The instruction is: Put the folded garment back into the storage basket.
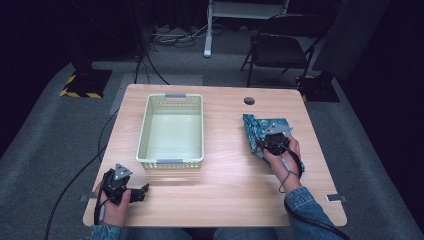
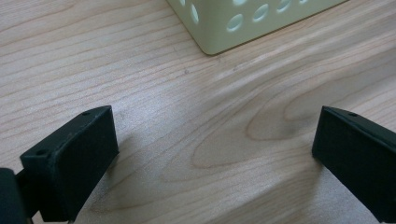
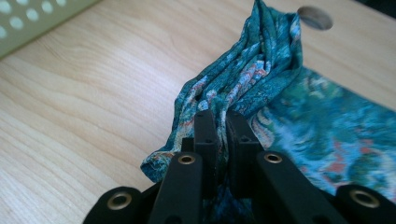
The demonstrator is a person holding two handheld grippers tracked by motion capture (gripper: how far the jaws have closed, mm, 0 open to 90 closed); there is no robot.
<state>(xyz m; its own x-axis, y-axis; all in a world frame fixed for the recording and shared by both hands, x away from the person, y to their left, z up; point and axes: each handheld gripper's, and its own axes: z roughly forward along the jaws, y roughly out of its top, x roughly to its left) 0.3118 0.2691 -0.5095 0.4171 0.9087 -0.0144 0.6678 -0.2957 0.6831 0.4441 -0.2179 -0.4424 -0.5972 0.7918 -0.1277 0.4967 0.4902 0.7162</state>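
The teal patterned cloth (image 3: 261, 88) lies at the right of the table (image 1: 225, 195), bunched between the clenched right claw (image 3: 220, 122). Lift it high enough to clear the rim of the basket (image 1: 170, 162) at centre. The left claw (image 2: 212, 154) rests released, lower left.

High view: fixed above near table (image 1: 225, 190) edge, facing forward and down, far. Left gripper view: low over tabletop, close, facing basket (image 2: 243, 23) corner. Right gripper view: close, along jaws onto cloth (image 3: 280, 112). Shared with high view: basket (image 1: 171, 131), cloth (image 1: 257, 131), tabletop.
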